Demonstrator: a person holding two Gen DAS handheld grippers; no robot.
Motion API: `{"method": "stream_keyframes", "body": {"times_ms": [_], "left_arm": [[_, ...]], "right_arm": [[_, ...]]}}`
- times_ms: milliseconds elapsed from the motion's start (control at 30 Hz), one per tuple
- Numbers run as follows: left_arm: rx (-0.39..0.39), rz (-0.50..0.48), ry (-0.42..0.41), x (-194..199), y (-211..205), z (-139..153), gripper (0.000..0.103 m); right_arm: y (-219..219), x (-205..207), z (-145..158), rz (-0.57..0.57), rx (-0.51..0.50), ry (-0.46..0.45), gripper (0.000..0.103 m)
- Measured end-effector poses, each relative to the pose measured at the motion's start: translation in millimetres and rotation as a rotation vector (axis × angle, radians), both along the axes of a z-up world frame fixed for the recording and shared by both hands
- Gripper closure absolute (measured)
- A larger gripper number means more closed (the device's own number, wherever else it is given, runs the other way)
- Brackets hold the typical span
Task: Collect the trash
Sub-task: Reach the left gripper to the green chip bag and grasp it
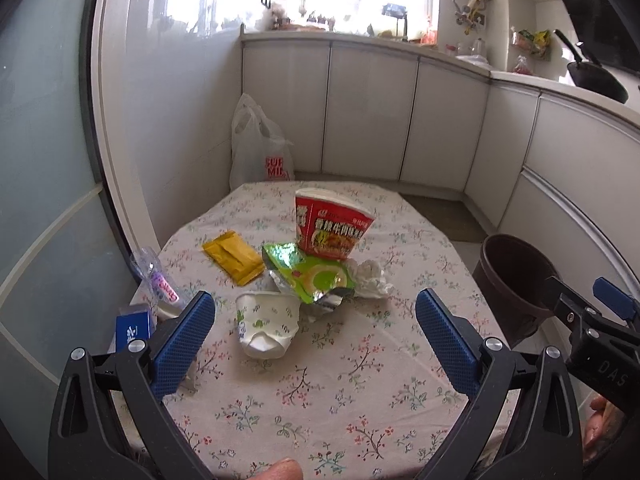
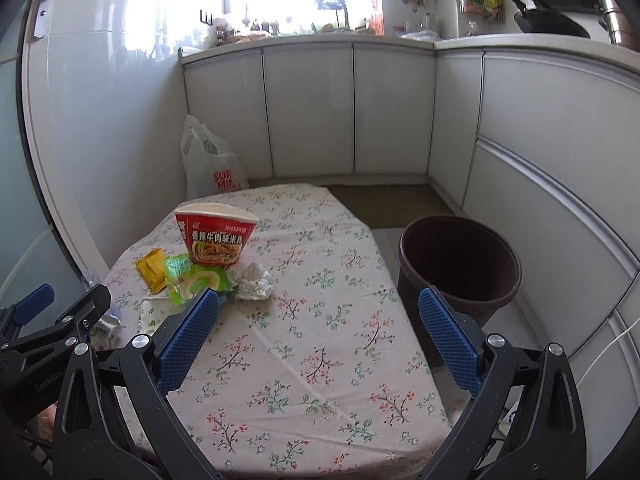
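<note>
Trash lies on a floral tablecloth (image 1: pixel 320 380): a red noodle carton (image 1: pixel 332 224), a green foil wrapper (image 1: pixel 316 276), a yellow sachet (image 1: pixel 233 256), a crushed white cup (image 1: pixel 267 326) and crumpled tissue (image 1: pixel 370 278). My left gripper (image 1: pixel 316 336) is open and empty, just short of the cup. My right gripper (image 2: pixel 318 332) is open and empty above the cloth, near the tissue (image 2: pixel 255 281), carton (image 2: pixel 215 234) and wrapper (image 2: pixel 192 280). A dark brown bin (image 2: pixel 458 268) stands on the floor right of the table.
A clear packet (image 1: pixel 158 280) and a blue box (image 1: pixel 134 326) lie at the table's left edge. A white shopping bag (image 1: pixel 258 148) stands behind the table. White cabinets (image 2: pixel 312 108) line the back and right. The bin also shows in the left wrist view (image 1: pixel 514 276).
</note>
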State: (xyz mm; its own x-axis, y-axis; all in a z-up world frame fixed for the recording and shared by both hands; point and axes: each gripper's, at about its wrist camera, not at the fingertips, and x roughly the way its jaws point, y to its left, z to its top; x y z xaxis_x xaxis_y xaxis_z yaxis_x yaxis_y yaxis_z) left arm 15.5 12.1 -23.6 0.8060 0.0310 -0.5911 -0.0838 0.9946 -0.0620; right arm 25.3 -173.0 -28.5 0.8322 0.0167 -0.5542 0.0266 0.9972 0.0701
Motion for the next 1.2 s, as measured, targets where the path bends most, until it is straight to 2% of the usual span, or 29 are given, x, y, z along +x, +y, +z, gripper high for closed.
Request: {"method": "stream_keyframes", "body": {"times_ms": [100,233,333,400,500,533,633,667,700,733,800,833,867,933,1033,1133,1200], "left_arm": [[-0.055,-0.014,0.118,5,8,-13,0.005],[-0.014,0.016,0.261,10,23,-41,0.006],[-0.104,0.029,0.389,23,43,-56,0.006],[-0.181,0.049,0.435,34,56,-55,0.006],[-0.281,0.073,0.409,52,73,-34,0.006],[-0.296,0.076,0.369,58,78,-18,0.006],[-0.322,0.068,0.171,67,90,32,0.006],[-0.348,0.059,0.132,72,95,41,0.006],[-0.381,0.045,0.138,81,99,40,0.006],[-0.416,0.016,0.205,96,100,31,0.006],[-0.470,-0.017,0.431,123,98,-11,0.006],[-0.508,0.005,0.506,129,98,-33,0.006],[-0.556,0.035,0.536,132,100,-50,0.007],[-0.614,0.073,0.527,134,103,-74,0.008],[-0.619,0.105,0.533,147,101,-99,0.009],[-0.706,0.092,0.545,165,98,-111,0.012],[-0.703,0.097,0.518,178,97,-112,0.013]], "right_arm": [[-4,11,-13,0.018,0.054,0.121,0.007],[-13,28,-43,0.029,0.194,0.305,0.007],[-29,42,-65,0.002,0.335,0.423,0.007],[-40,49,-71,-0.028,0.400,0.473,0.007],[-49,57,-57,-0.057,0.427,0.463,0.007],[-52,61,-47,-0.060,0.430,0.447,0.007],[-58,76,-20,-0.049,0.459,0.382,0.007],[-59,80,-14,-0.041,0.474,0.362,0.007],[-60,85,-12,-0.036,0.484,0.353,0.007],[-61,90,-14,-0.037,0.492,0.355,0.007],[-64,96,-28,-0.045,0.513,0.379,0.007],[-64,99,-38,-0.052,0.526,0.400,0.007],[-65,100,-50,-0.060,0.534,0.420,0.007],[-67,104,-73,-0.096,0.537,0.488,0.007],[-69,107,-92,-0.117,0.609,0.540,0.007],[-64,113,-101,-0.098,0.634,0.575,0.007],[-61,117,-106,-0.092,0.644,0.589,0.007]]}}
